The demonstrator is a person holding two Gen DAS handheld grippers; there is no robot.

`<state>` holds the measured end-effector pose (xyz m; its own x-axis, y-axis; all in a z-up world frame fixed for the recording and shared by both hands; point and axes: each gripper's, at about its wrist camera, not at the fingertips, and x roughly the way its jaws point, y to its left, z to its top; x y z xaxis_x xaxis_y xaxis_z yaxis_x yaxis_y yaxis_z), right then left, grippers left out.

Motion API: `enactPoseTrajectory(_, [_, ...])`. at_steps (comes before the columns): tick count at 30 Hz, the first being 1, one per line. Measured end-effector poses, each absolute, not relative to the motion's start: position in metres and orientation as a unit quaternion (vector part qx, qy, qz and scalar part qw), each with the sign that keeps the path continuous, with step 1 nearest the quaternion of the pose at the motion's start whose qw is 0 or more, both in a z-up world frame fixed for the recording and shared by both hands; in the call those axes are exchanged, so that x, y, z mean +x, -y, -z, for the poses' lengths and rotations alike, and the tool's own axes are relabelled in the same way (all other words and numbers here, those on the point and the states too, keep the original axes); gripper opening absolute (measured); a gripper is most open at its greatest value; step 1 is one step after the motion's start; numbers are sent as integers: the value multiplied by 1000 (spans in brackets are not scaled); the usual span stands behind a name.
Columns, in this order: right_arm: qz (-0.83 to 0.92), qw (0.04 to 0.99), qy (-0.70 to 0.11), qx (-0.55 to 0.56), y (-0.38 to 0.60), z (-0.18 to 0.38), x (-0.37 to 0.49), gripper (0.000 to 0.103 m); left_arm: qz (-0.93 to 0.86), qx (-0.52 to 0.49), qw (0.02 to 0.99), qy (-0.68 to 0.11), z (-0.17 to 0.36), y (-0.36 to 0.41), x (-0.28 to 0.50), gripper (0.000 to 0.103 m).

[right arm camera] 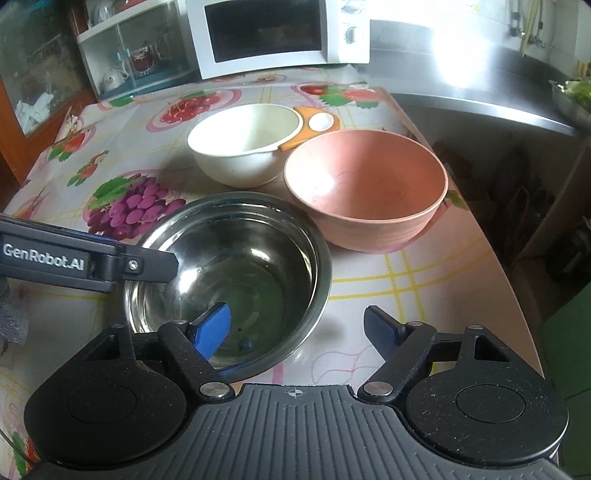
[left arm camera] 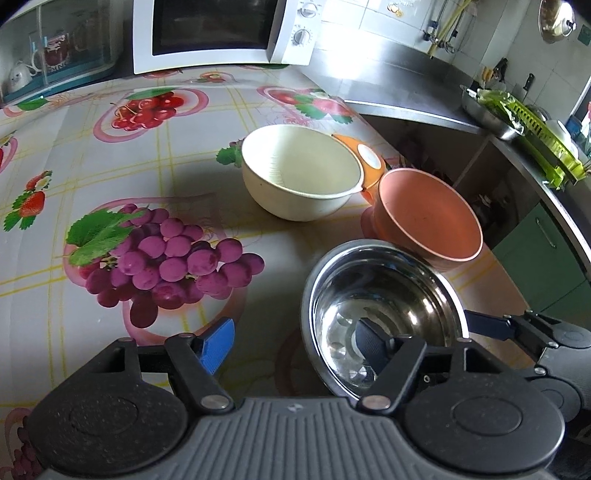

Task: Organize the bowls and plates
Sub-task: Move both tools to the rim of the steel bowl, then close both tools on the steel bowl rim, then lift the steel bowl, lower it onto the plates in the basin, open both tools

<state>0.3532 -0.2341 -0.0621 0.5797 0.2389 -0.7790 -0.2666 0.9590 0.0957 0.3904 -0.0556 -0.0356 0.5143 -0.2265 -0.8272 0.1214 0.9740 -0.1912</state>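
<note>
From the left wrist view, the left hand-held gripper (left arm camera: 295,341) is spread wide, released, one blue finger over the fruit-print bench (left arm camera: 110,177) and the other dipped inside the steel bowl (left arm camera: 380,314), so the near-left rim sits between its fingers without being pinched. Beyond the steel bowl stands the pink bowl (left arm camera: 428,218), just beside it, and the cream bowl (left arm camera: 299,171) sits further back to the left, with an orange dish (left arm camera: 364,155) peeking out behind it. A white microwave (left arm camera: 221,33) stands at the back of the bench. From the right wrist view, the right hand-held gripper (right arm camera: 297,334) is likewise released, its left finger over the steel bowl's (right arm camera: 236,273) interior and its right finger outside above the bench (right arm camera: 424,280), straddling the near-right rim. The left hand-held gripper's (right arm camera: 85,258) finger reaches in from the left over the steel rim. The pink bowl (right arm camera: 369,188) and cream bowl (right arm camera: 243,144) stand upright behind, close together.
</note>
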Motion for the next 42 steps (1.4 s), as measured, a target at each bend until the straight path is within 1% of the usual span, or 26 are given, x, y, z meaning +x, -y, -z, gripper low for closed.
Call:
enactPoseTrajectory(2, [-143, 888, -438, -13, 233, 63, 355, 79, 103, -52, 866, -487, 38, 57, 392, 70])
enactPoseTrajectory(6, [-148, 886, -438, -12, 231, 64, 356, 78, 111, -45, 862, -493, 43, 61, 395, 68])
enactPoseTrajectory(8, [-153, 886, -438, -11, 230, 64, 357, 78, 115, -36, 862, -492, 43, 64, 396, 64])
enactPoseTrajectory(9, [-155, 885, -438, -12, 230, 64, 357, 78, 119, -37, 861, -493, 44, 65, 396, 59])
enactPoseTrajectory(12, [-159, 885, -438, -14, 228, 64, 357, 77, 129, -47, 856, -499, 47, 64, 399, 53])
enactPoseTrajectory(13, [-160, 884, -439, -14, 227, 64, 358, 76, 131, -51, 854, -500, 48, 63, 401, 49])
enactPoseTrajectory(15, [-164, 883, -440, -14, 226, 64, 358, 74, 133, -54, 852, -504, 49, 62, 402, 37])
enactPoseTrajectory(19, [-170, 882, -439, -19, 220, 63, 357, 72, 138, -57, 848, -509, 52, 60, 403, 24])
enactPoseTrajectory(20, [-173, 881, -439, -20, 218, 63, 356, 71, 140, -56, 847, -509, 52, 59, 403, 20])
enactPoseTrajectory(22, [-176, 881, -438, -25, 213, 61, 354, 71, 142, -59, 846, -510, 52, 59, 402, 19])
enactPoseTrajectory(24, [-178, 881, -437, -29, 209, 60, 352, 71, 142, -59, 846, -510, 51, 58, 402, 16])
enactPoseTrajectory(26, [-181, 881, -436, -32, 206, 59, 351, 71, 140, -59, 847, -510, 50, 56, 401, 16])
enactPoseTrajectory(36, [-210, 880, -424, -34, 174, 46, 343, 71, 121, -68, 855, -499, 33, 29, 384, 16])
enactPoseTrajectory(42, [-236, 874, -422, -41, 147, 44, 337, 71, 96, -71, 859, -497, 25, 3, 371, 19])
